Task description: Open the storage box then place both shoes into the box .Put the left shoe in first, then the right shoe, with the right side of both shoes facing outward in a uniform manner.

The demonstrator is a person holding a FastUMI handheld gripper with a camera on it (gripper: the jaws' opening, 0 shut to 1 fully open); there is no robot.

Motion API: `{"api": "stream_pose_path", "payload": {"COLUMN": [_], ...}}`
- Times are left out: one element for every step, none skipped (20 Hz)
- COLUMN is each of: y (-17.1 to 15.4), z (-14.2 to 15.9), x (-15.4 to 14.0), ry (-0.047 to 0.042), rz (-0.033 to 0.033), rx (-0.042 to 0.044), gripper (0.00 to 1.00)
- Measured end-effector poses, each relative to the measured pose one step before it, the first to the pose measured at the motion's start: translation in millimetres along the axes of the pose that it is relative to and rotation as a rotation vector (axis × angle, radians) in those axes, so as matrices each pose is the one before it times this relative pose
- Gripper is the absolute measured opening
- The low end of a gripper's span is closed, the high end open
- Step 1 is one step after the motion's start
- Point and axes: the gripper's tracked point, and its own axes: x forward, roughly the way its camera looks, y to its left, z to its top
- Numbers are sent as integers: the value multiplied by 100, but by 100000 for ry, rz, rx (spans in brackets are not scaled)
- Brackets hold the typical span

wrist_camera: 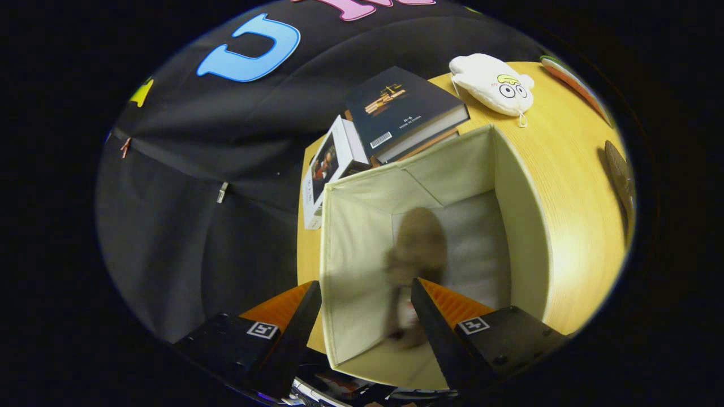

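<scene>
The cream fabric storage box stands open on the yellow wooden table, seen from above. One brown fuzzy shoe lies blurred inside it, on the box floor, toe away from me. My gripper hangs open above the near end of the box, its fingers apart with nothing between them. The right finger overlaps the heel end of the shoe; the left finger is over the box's left wall. A second brown shoe shows in part at the far right of the table.
Two books are stacked behind the box: a dark one over a white one. A white plush pouch with cartoon eyes lies beyond the box. The booth's black cloth wall hangs to the left.
</scene>
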Motion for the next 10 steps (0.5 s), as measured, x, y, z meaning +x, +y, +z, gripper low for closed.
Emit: {"api": "stream_pose_path", "payload": {"y": [250,174,-37,-401,-584,-1364,-1294,-1287,-1284,-1411], "z": [331,318,586,740,873,697,671,599,526,273], "x": [-671,-825,-951,-998,-787,-980,-1170,-1191,-1196,-1208], "ry": [-436,-960,-1420,-1917,-2312,-2086,-1881,-1778,-1633,-766], "rz": [1099,930,668,-310,-1541,-2619,-2312,-1621,-848,-1309], "rx": [-1138,-1617,-2561,-3867,-5736,-6244,-5700,-4400,-2812,-1507], "gripper": [98,99,98,98,98,98,98,99,98,98]}}
